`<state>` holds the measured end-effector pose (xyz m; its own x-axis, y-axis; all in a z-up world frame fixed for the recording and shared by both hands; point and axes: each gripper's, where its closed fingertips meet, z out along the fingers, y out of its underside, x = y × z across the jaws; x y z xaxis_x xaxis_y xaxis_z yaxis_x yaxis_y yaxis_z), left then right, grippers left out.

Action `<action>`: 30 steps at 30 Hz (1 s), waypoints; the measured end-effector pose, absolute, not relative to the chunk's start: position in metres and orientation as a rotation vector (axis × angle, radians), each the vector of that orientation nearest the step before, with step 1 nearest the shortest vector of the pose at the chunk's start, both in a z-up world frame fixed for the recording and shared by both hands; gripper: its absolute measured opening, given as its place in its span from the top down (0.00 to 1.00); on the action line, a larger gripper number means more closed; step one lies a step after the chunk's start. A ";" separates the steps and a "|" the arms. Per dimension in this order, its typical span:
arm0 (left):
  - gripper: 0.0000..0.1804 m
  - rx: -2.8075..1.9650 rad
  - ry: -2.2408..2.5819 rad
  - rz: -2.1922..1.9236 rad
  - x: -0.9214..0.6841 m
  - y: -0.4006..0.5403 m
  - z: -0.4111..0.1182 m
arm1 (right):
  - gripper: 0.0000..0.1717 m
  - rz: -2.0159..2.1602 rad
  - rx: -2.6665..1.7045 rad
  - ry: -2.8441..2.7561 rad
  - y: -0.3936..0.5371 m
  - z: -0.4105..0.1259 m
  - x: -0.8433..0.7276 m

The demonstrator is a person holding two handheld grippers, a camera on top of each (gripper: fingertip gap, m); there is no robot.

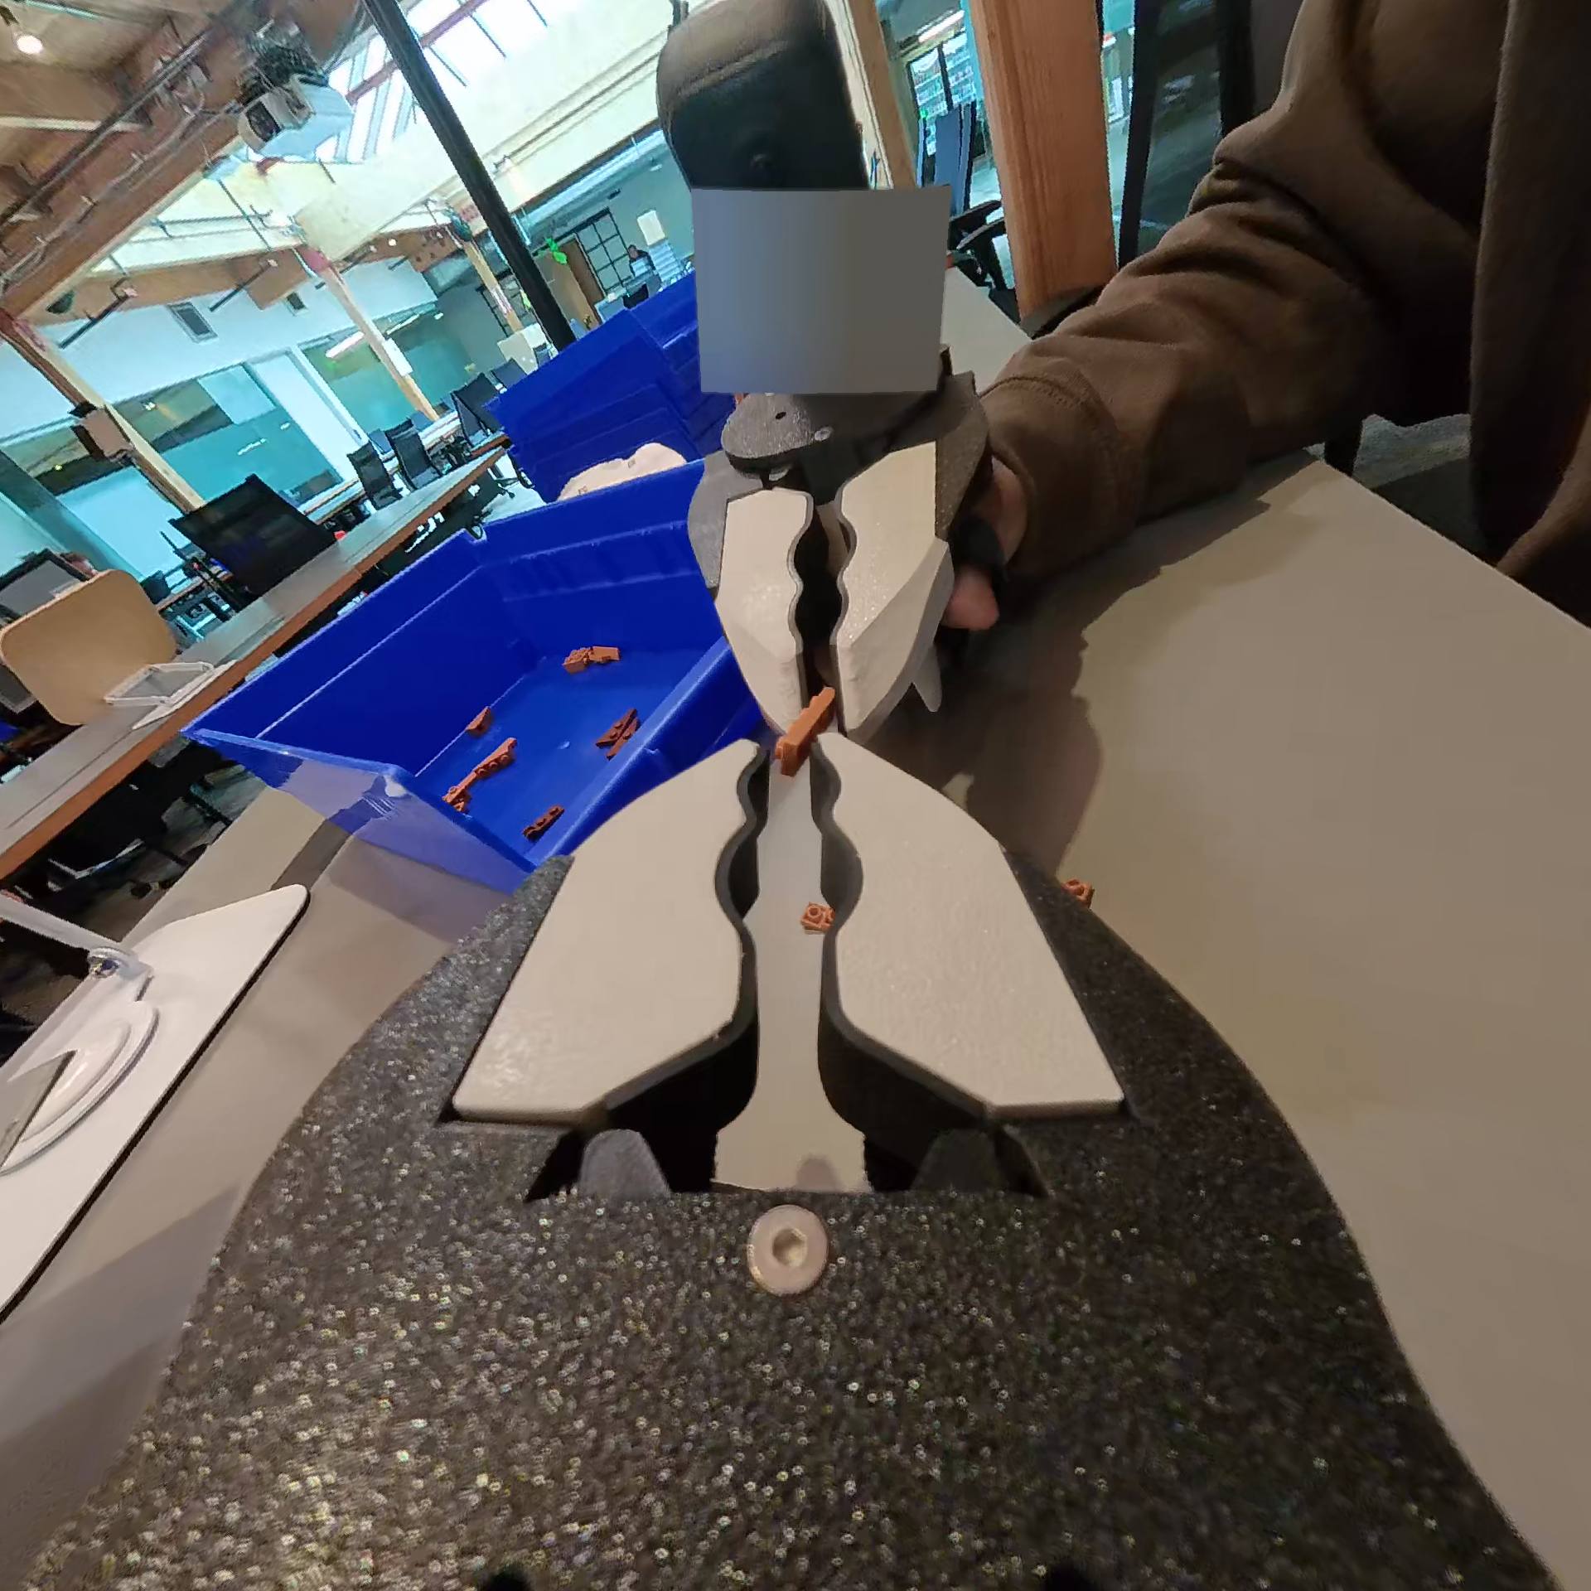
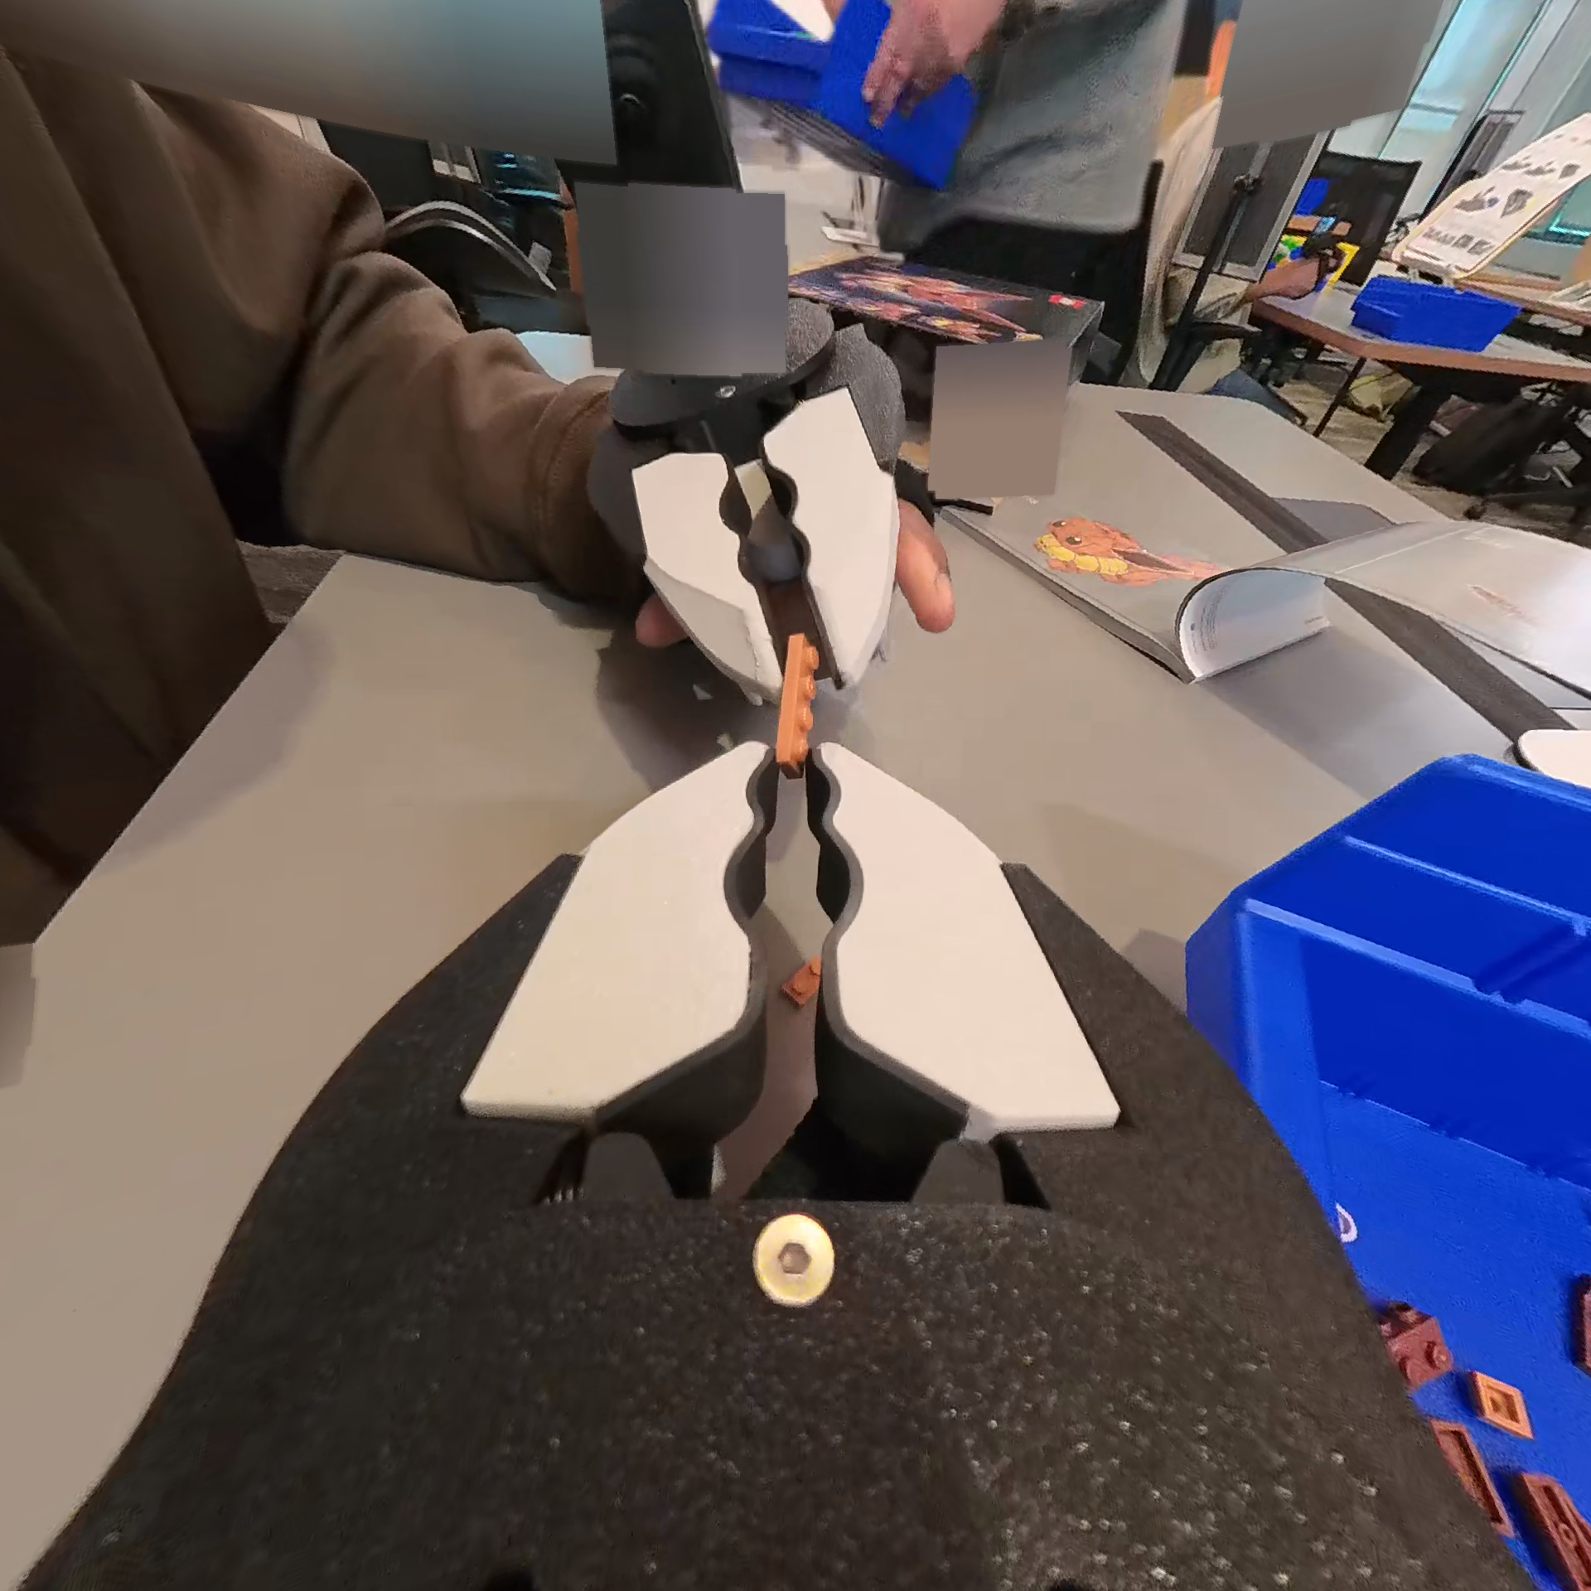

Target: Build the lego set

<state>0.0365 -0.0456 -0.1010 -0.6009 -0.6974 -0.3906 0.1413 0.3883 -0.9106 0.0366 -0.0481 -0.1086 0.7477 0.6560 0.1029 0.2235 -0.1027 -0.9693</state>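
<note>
both tongs (image 1: pixel 796 758) (image 2: pixel 792 758) pinch one thin studded orange plate (image 2: pixel 796 706) — seemingly plastic.

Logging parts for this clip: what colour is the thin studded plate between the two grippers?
Orange-brown studded plate; clearest in the right wrist view.

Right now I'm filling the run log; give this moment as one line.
left hand-held gripper: shut on thin orange studded plastic plate | right hand-held gripper: shut on its other end | above grey table

Counted: two tools (image 1: pixel 796 749) (image 2: pixel 796 758), one orange plate (image 2: pixel 796 702) pinched between both, two small orange pieces (image 1: pixel 816 918) (image 1: pixel 1078 891) on the counter (image 1: pixel 1291 775), one open booklet (image 2: pixel 1205 594), about six brown pieces (image 1: pixel 491 769) in one blue bin (image 1: pixel 362 689).
</note>
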 end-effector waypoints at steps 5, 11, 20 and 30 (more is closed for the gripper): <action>0.97 -0.457 1.841 -1.285 0.036 -0.046 -0.101 | 0.97 0.413 -1.675 -0.696 -0.047 -0.108 0.038; 0.97 -0.641 1.820 -1.316 0.044 -0.029 -0.099 | 0.94 0.238 -1.846 -0.711 -0.040 -0.131 0.059; 0.97 -0.813 1.778 -1.310 0.057 -0.014 -0.108 | 0.94 0.290 -2.165 -0.763 -0.055 -0.170 0.048; 0.97 -0.804 1.783 -1.329 0.057 -0.017 -0.109 | 0.86 0.253 -2.301 -0.658 -0.052 -0.190 0.053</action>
<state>0.0565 -0.0174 -0.1086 -0.5147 -0.8333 -0.2016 -0.0450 0.2611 -0.9643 0.0528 -0.0519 -0.1901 0.8505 0.5259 0.0087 0.3851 -0.6113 -0.6914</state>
